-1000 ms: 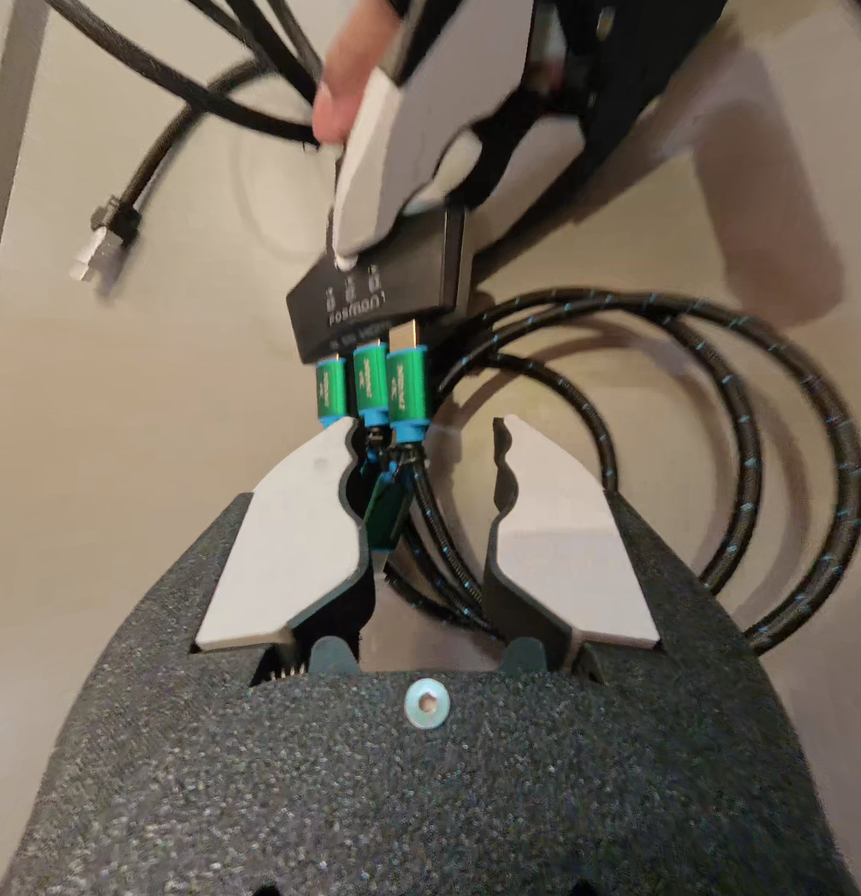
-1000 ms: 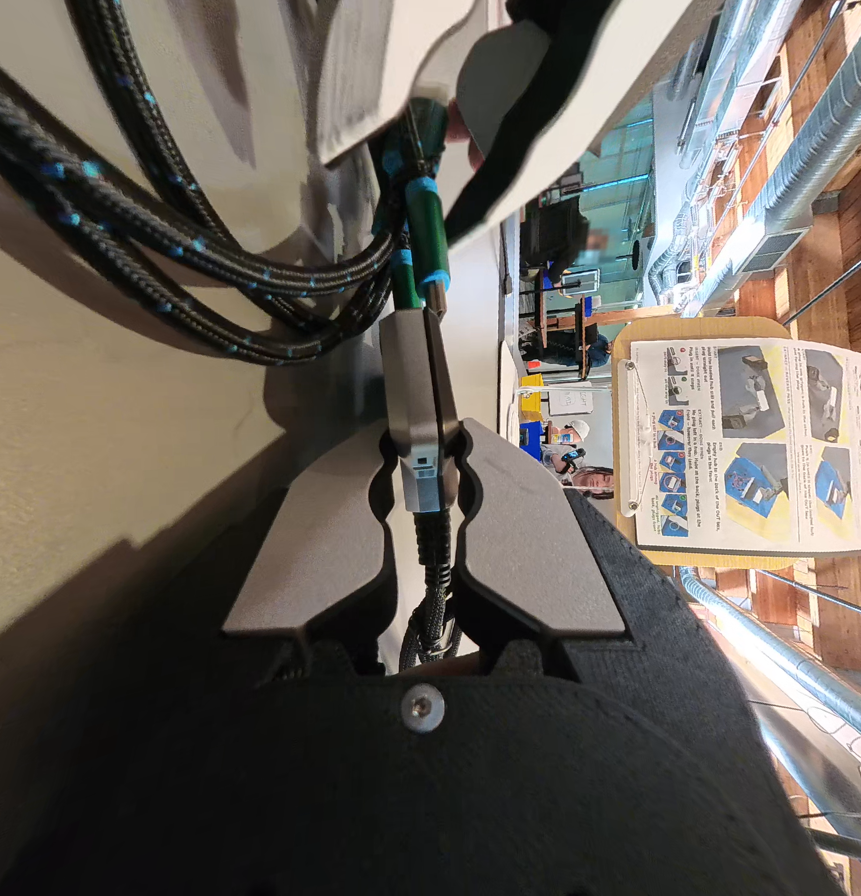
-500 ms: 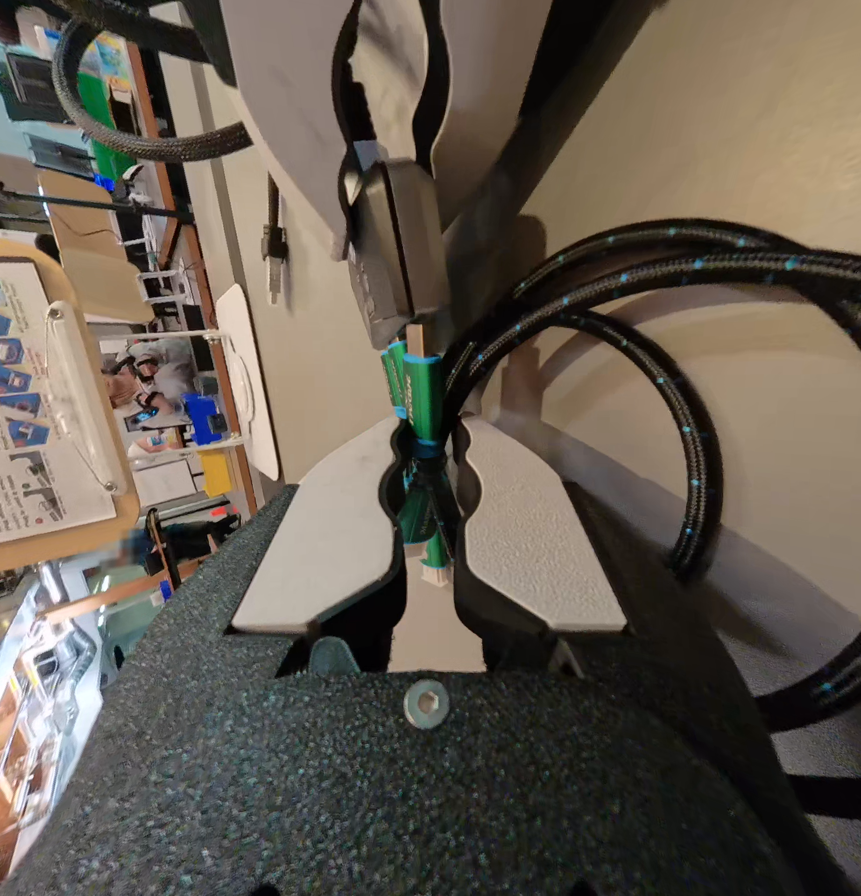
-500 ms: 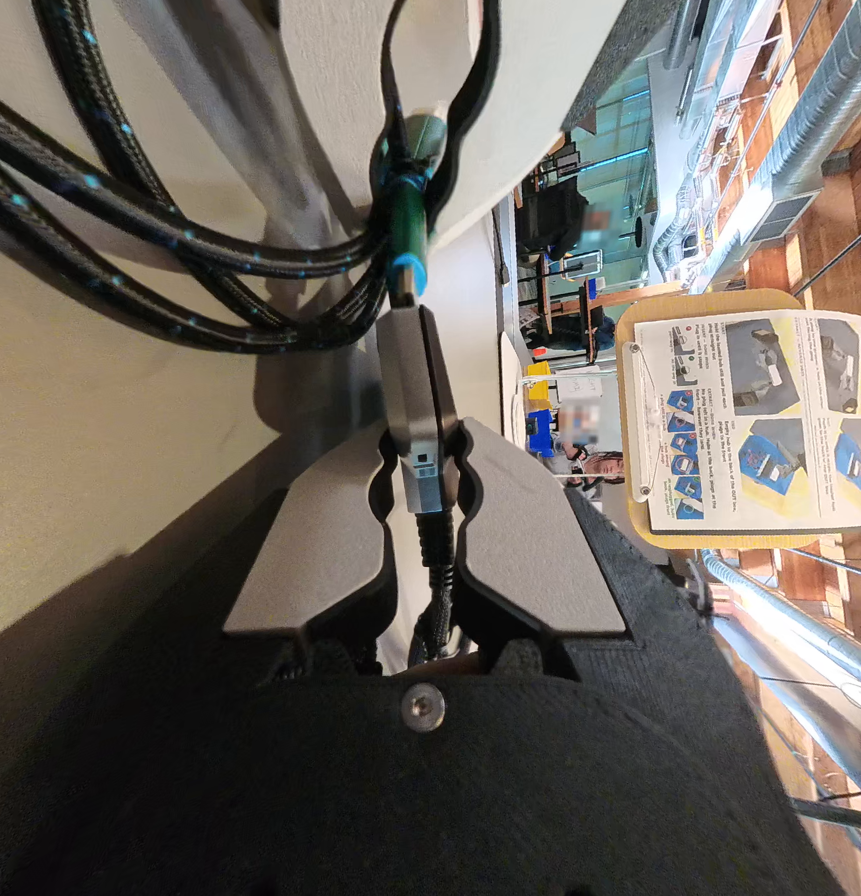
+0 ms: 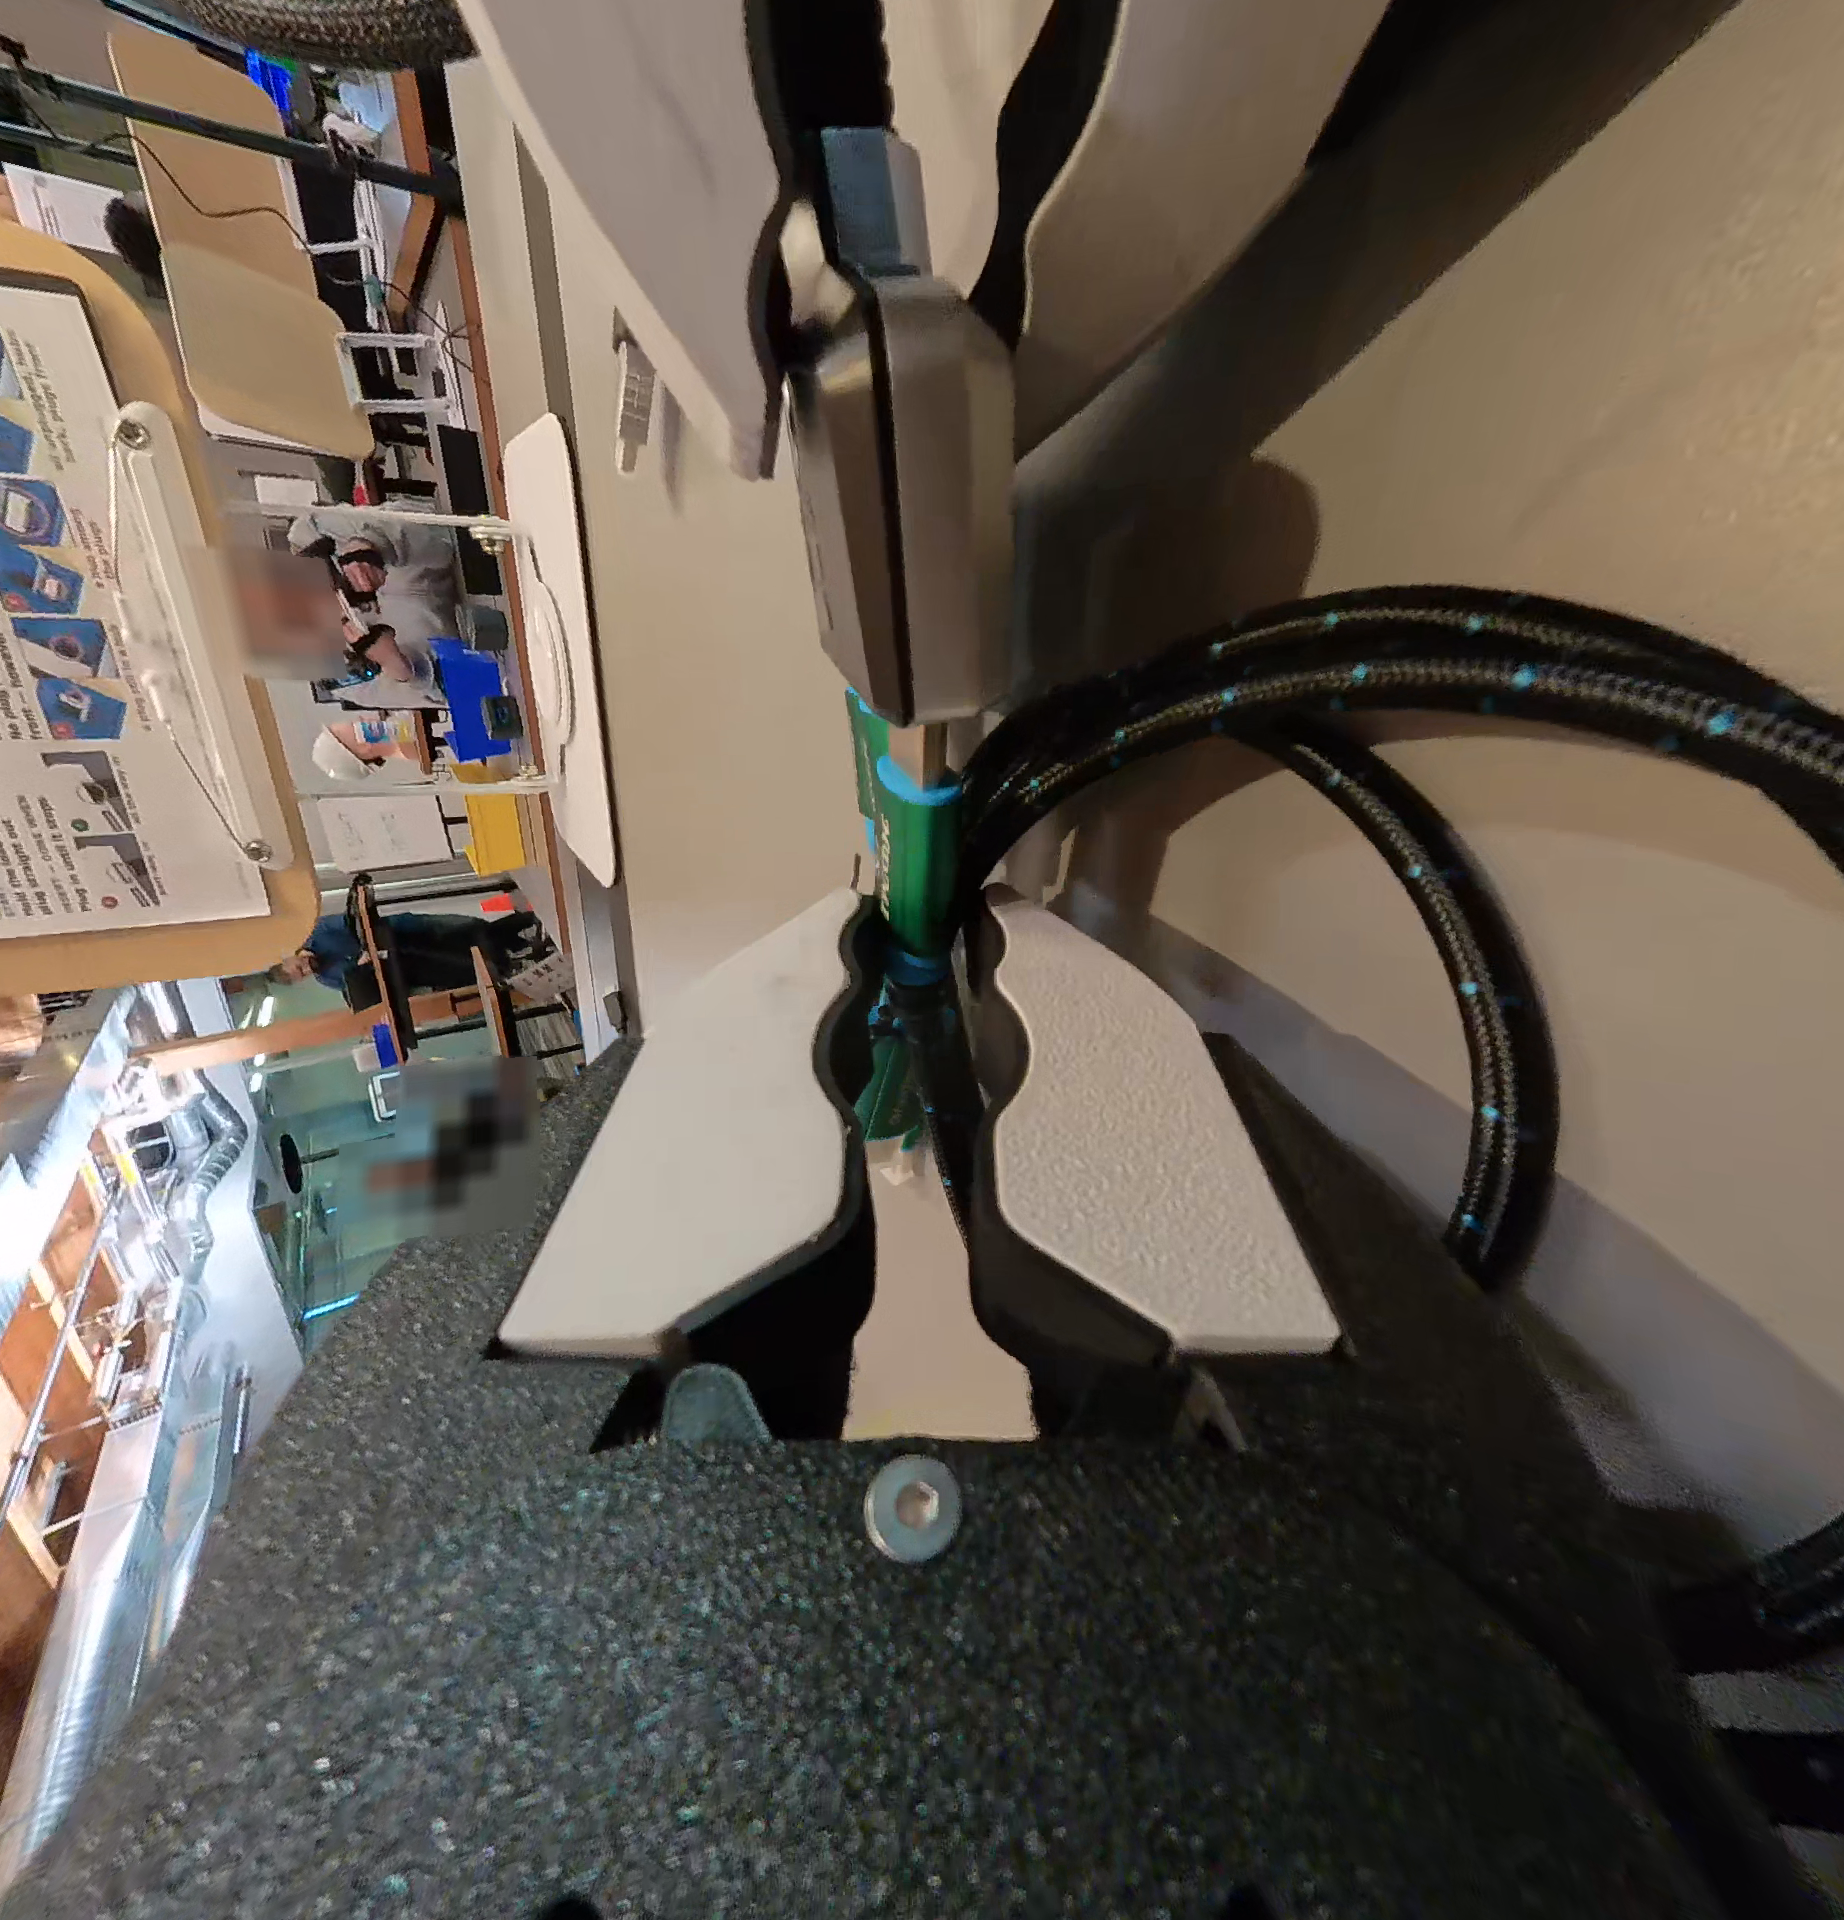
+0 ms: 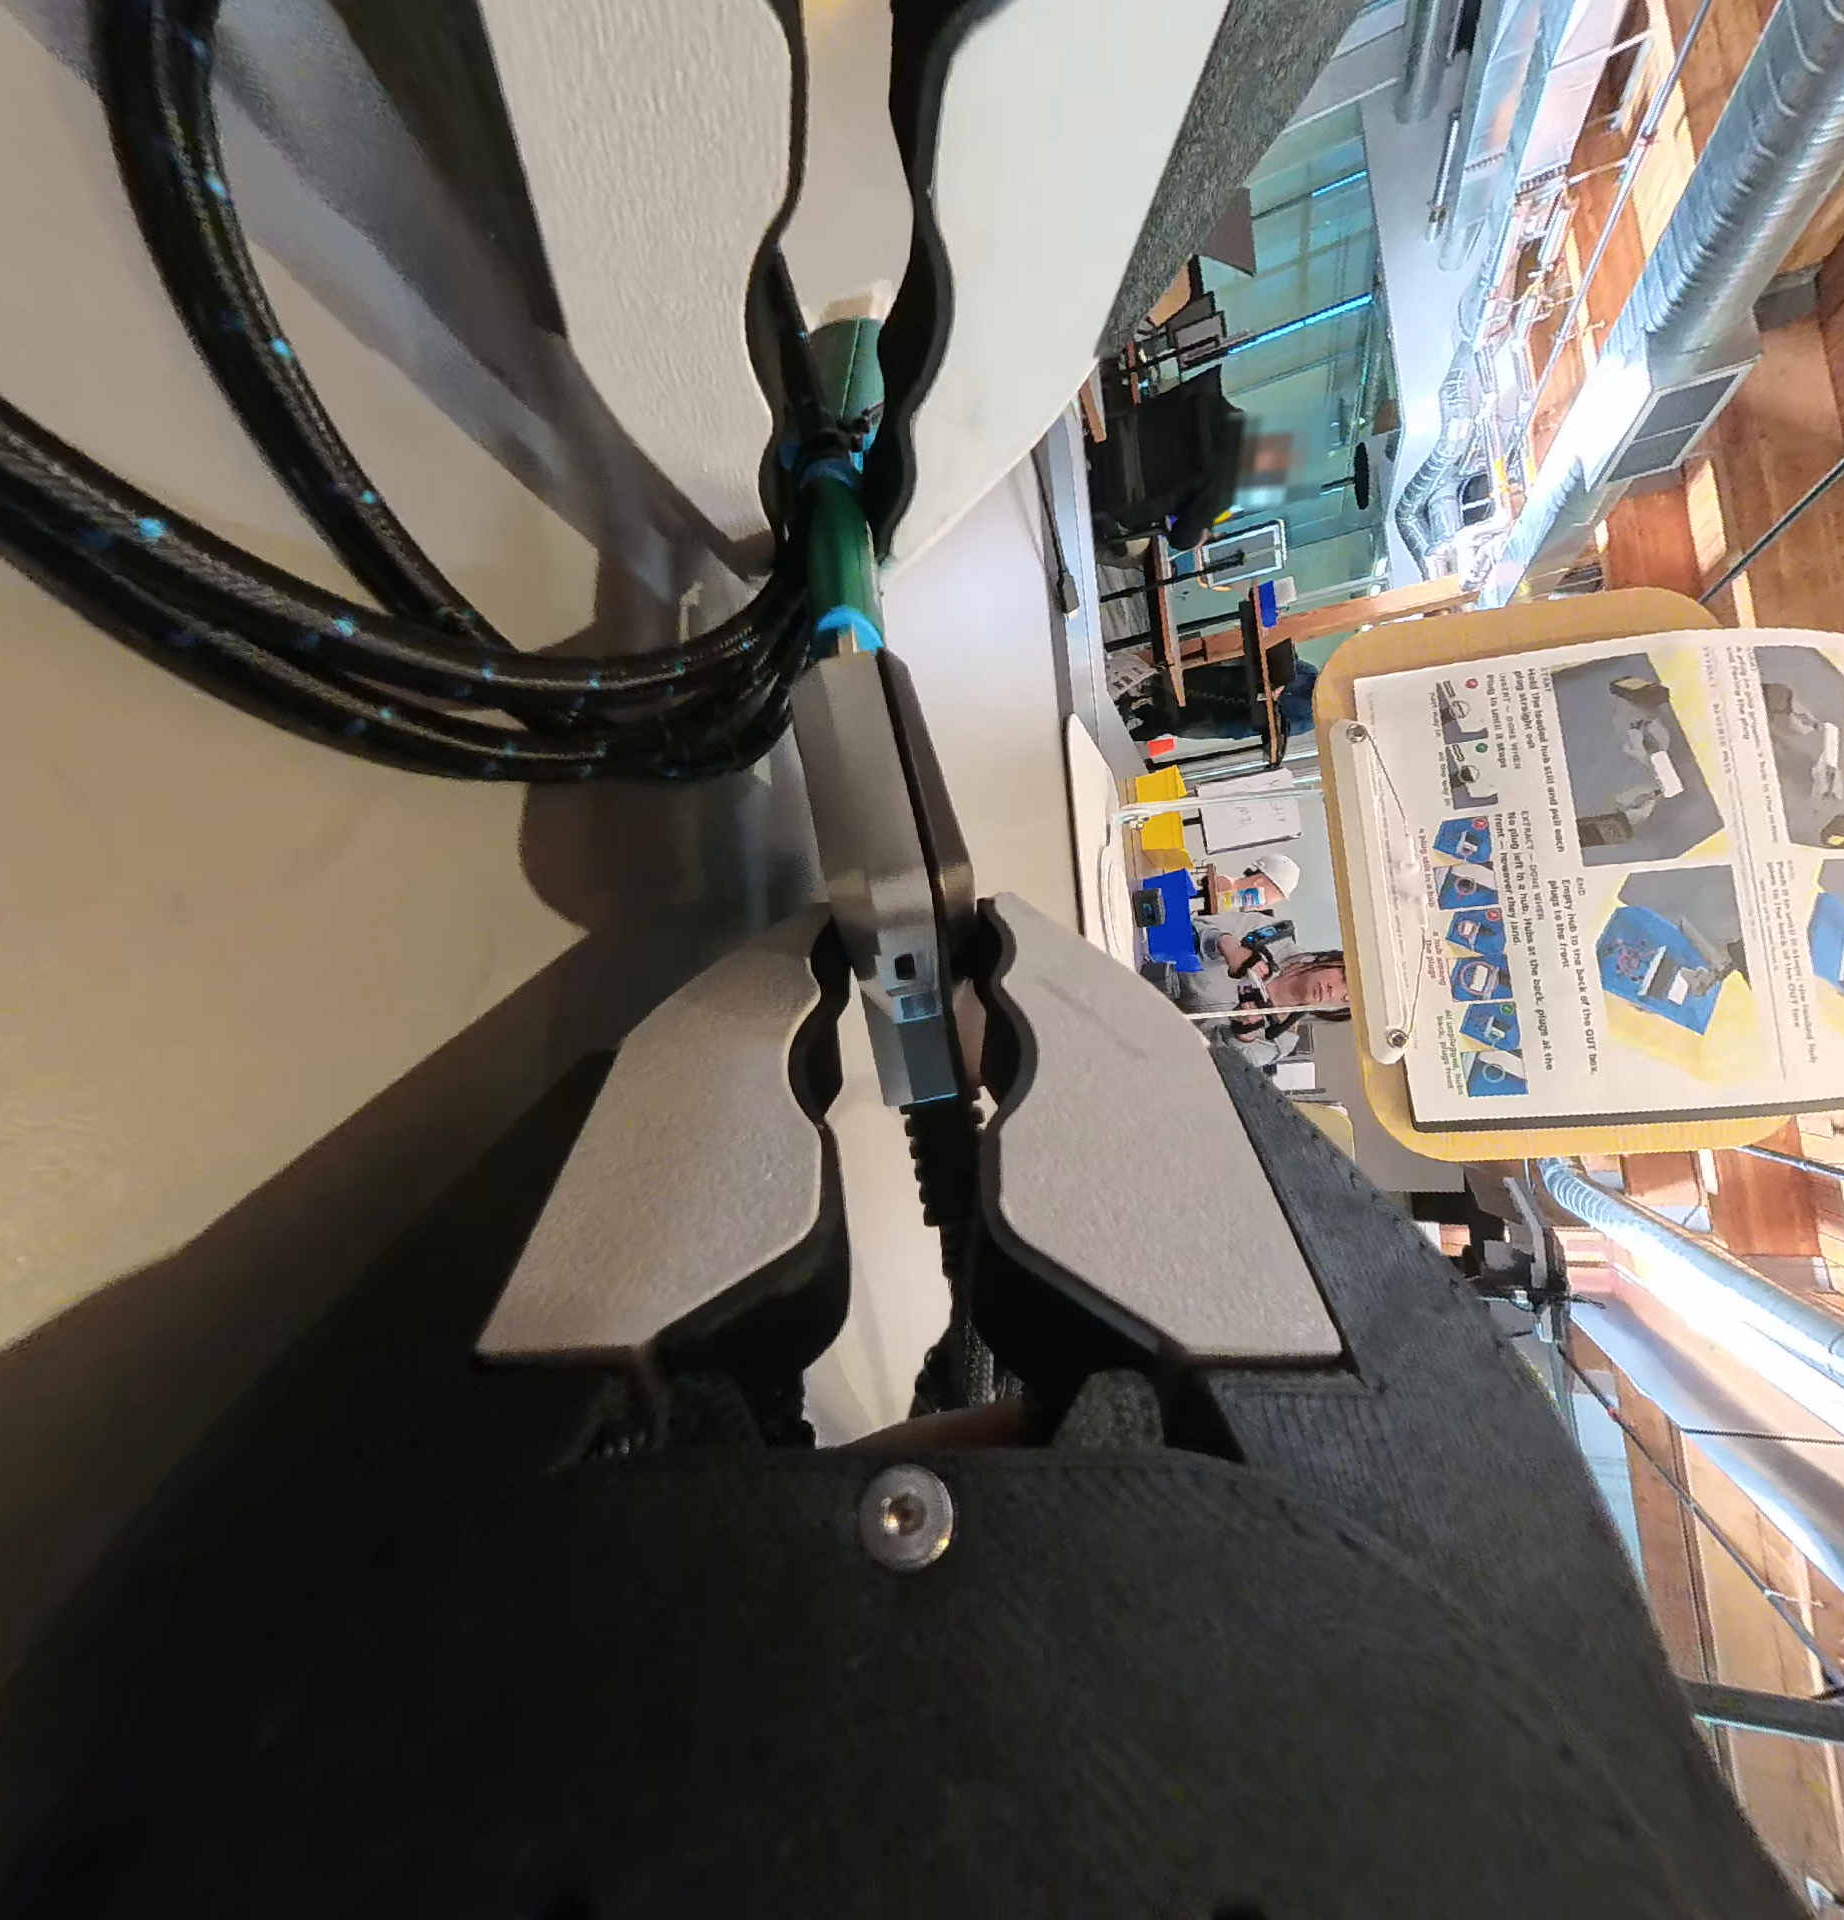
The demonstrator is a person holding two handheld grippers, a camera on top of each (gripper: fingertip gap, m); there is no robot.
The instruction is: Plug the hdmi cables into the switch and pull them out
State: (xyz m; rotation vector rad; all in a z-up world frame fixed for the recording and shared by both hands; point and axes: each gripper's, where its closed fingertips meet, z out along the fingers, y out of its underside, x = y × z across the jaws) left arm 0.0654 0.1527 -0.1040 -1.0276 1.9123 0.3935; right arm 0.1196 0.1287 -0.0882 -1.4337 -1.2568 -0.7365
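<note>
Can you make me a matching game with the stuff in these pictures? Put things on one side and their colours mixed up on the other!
Things:
1. hub
2. plug
3. cables
4. clipboard

Colours:
A. black with blue flecks
B. light wood
C. dark grey
D. green with blue ends

Pairs: 1-C, 2-D, 3-A, 4-B
</note>
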